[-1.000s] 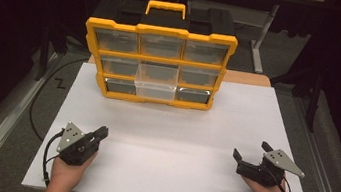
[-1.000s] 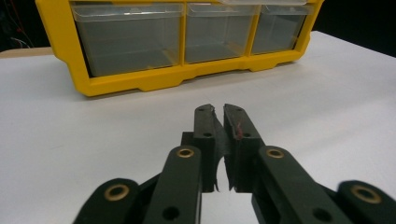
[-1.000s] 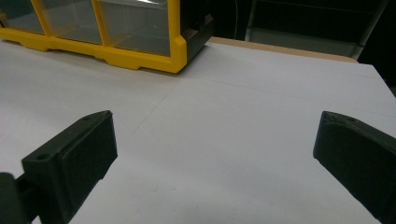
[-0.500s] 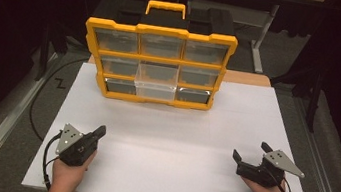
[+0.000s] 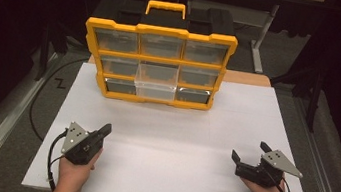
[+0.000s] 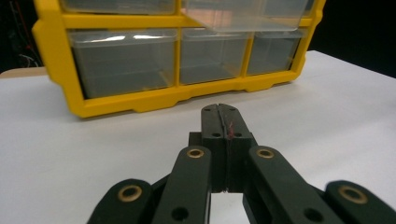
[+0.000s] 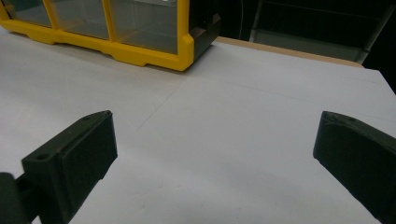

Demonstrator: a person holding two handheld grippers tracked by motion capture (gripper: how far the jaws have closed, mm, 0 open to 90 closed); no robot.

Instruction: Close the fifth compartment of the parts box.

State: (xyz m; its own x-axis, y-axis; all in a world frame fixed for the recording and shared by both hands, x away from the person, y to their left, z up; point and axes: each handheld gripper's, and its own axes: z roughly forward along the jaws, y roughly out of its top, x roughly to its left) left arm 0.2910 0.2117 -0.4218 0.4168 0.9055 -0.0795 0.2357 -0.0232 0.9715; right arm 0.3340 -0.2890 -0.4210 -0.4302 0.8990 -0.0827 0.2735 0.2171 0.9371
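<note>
Drawer organiser (image 5: pixel 157 64): one, yellow frame, black back, yellow carry handle on top, standing upright at the far middle of the white worktop (image 5: pixel 175 152). Clear drawers: nine, three rows of three; centre drawer (image 5: pixel 156 80) protrudes. Left gripper (image 5: pixel 106 128): one, jaws pressed together. Right gripper (image 5: pixel 249 152): one, jaws spread.

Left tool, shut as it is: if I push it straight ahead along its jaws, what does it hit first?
Probably the yellow drawer organizer, at its bottom row of clear drawers. The left tool points there over bare white tabletop; exact height is hard to judge.
</note>
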